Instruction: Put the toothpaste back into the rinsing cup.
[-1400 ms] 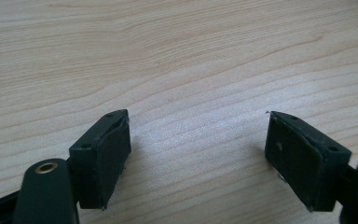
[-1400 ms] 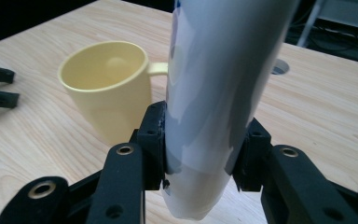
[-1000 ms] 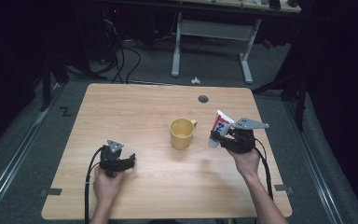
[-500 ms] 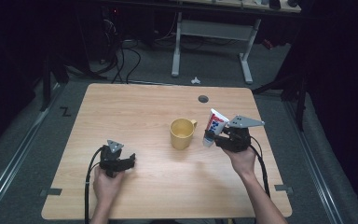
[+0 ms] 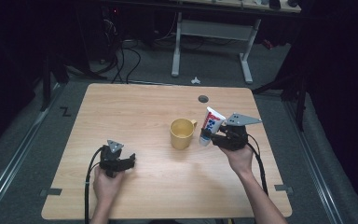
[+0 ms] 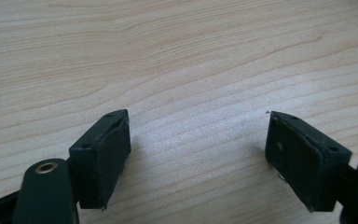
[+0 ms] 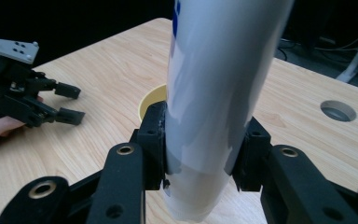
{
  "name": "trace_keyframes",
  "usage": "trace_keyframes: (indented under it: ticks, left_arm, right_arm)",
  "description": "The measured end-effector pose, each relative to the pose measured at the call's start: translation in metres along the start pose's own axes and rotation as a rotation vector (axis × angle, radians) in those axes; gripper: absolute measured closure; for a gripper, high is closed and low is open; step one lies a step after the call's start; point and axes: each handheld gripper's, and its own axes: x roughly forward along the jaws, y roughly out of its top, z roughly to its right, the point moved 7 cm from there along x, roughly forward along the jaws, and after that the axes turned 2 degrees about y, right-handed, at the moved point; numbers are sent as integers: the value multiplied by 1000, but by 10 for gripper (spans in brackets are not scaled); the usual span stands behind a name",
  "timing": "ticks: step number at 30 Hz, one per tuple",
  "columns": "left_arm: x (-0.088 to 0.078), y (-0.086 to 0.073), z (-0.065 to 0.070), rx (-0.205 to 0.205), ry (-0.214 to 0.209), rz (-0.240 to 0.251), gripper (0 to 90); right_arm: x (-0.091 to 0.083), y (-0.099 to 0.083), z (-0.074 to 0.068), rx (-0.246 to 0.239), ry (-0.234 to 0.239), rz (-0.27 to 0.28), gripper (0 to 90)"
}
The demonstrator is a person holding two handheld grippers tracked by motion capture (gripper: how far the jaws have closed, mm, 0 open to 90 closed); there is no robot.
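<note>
Tube (image 5: pixel 212 122) bears blue print; nothing legible.

Wooden table (image 5: pixel 144 112); yellow mug (image 5: pixel 182 133) standing on it.

The yellow mug (image 5: pixel 182 133) stands mid-table (image 5: pixel 135 107) with the toothpaste tube (image 5: pixel 210 125) clamped in the right gripper (image 5: pixel 208 136) just beside its handle, leaving a narrow gap there, while bare wood lies open between the left gripper (image 5: pixel 129 162) and the mug.
</note>
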Motion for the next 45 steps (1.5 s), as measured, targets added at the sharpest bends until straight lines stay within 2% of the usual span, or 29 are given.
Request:
trace_keyframes:
  ticks: [16,24,32,39,45]
  left_arm:
    - [0,0,0,-1,-1,1,225]
    - [0,0,0,-1,-2,1,224]
    - [0,0,0,1,-3,0,223]
    - [0,0,0,2,-2,-1,223]
    - [0,0,0,3,-2,-1,223]
  right_arm:
    - [12,18,-13,-41,38,1,622]
    - [18,23,-15,-24,54,9,622]
    - [26,33,-17,-42,55,14,621]
    - [39,34,-13,-13,52,16,621]
    - [48,35,-11,-9,45,11,621]
